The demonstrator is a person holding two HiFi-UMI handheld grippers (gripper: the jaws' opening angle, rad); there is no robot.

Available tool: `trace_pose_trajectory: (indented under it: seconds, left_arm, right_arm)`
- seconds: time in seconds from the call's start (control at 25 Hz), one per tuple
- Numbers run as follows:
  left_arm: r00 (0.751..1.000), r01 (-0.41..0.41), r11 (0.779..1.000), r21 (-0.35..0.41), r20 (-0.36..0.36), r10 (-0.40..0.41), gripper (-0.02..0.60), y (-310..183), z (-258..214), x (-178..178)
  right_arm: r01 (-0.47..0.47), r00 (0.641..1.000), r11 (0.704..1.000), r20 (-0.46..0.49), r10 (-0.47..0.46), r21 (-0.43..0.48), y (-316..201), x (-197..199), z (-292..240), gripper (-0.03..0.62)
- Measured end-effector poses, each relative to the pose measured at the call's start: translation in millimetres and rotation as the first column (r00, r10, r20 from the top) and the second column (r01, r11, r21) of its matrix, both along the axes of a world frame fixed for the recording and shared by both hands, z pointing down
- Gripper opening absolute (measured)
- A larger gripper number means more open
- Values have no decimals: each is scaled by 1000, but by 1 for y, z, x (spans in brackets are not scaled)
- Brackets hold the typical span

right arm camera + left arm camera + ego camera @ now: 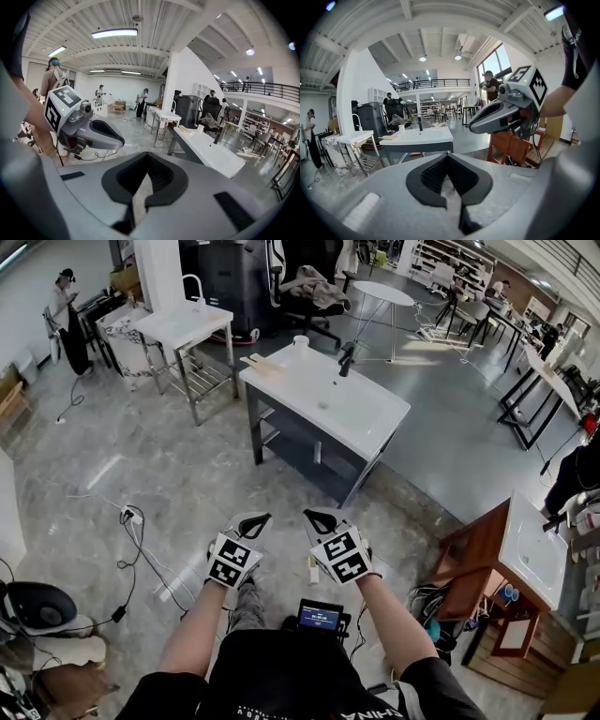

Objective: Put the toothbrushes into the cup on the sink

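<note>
The white sink [349, 411] on a grey frame stands several steps ahead of me. A white cup [300, 340] sits at its far corner, beside a black faucet [346, 358]. Toothbrushes [257, 362] lie on the sink's left end. My left gripper [263, 518] and right gripper [309, 516] hang side by side close to my body, above the floor and far from the sink. Both are shut with nothing between the jaws. In the left gripper view the sink [423, 136] and cup [401, 127] show beyond the shut left gripper [447, 156]. The right gripper view shows the sink [208, 149] past the shut right gripper [147, 160].
A second white sink table [184, 322] stands back left, and a wooden sink cabinet [520, 554] at the right. Cables and a power strip [130, 516] lie on the floor to my left. A round table [382, 293], chairs and a person [67, 320] are farther off.
</note>
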State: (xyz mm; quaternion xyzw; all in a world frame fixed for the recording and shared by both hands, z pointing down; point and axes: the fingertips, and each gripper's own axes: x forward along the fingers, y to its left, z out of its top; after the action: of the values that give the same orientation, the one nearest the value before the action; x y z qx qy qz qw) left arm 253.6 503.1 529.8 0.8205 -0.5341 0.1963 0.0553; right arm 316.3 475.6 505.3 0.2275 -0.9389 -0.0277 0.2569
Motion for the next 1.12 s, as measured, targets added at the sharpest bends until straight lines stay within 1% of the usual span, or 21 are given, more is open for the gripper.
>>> trace_pose_trajectory:
  seconds: [0.12, 0.32, 0.56, 0.8, 0.92, 1.12]
  left_arm:
    - [1000, -2, 1000, -5, -3, 2, -3, -4, 2, -2]
    - [1000, -11, 1000, -16, -15, 11, -3, -11, 5, -12]
    - [999, -27, 999, -30, -30, 26, -3, -38, 9, -33]
    - [998, -46, 998, -33, -49, 44, -3, -82, 12, -72]
    - [997, -59, 998, -24, -57, 58, -3, -110, 10, -100]
    - [993, -96, 995, -20, -65, 94, -3, -151, 8, -150]
  right_arm:
    - [-4, 1000, 1000, -8, 4, -16, -3, 0, 3, 8]
    - [-14, 1000, 1000, -14, 14, -18, -13, -9, 7, 9]
    - [-32, 999, 999, -26, 31, -33, -38, -26, 10, 8]
    - [-43, 998, 998, -53, 41, -48, -79, -66, 15, 8]
    - [-53, 997, 998, -62, 50, -42, -106, -96, 14, 8]
    - [-102, 993, 994, -63, 100, -43, -146, -142, 11, 9]
